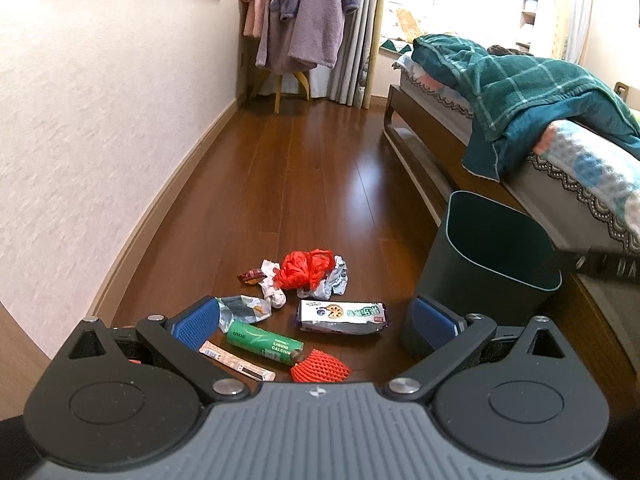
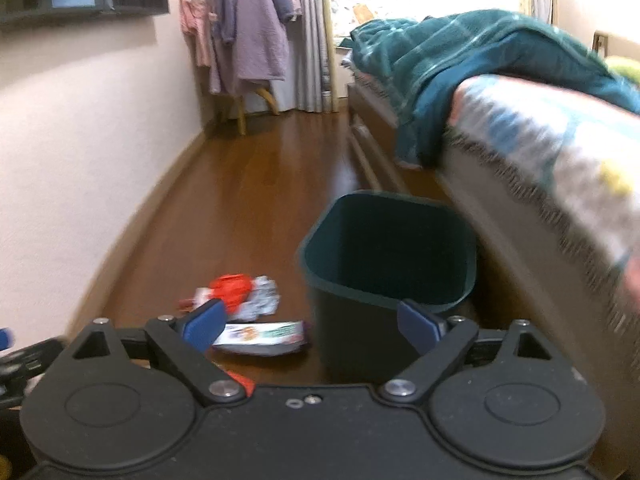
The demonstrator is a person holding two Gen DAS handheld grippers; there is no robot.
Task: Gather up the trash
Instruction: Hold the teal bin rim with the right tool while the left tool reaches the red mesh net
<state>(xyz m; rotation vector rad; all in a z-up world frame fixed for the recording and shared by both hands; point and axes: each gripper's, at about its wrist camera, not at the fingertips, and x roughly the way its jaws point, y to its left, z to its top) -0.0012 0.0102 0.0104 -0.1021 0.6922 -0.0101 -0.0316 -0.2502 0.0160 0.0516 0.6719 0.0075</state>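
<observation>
Trash lies on the wooden floor: a red plastic bag (image 1: 306, 267), crumpled wrappers (image 1: 335, 278), a white snack packet (image 1: 343, 315), a green tube (image 1: 265, 343), a slim sachet (image 1: 237, 361) and a red foam net (image 1: 320, 367). A dark green bin (image 1: 486, 264) stands to their right, by the bed. My left gripper (image 1: 314, 324) is open and empty above the near trash. My right gripper (image 2: 310, 326) is open and empty, just before the bin (image 2: 388, 276); the packet (image 2: 262, 337) and the red bag (image 2: 230, 288) lie to its left.
A bed (image 1: 560, 176) with a teal blanket (image 1: 532, 92) runs along the right. A wall with a skirting board (image 1: 168, 196) runs along the left. Robes (image 1: 308, 12) hang on a wooden stand at the far end. The right wrist view is blurred.
</observation>
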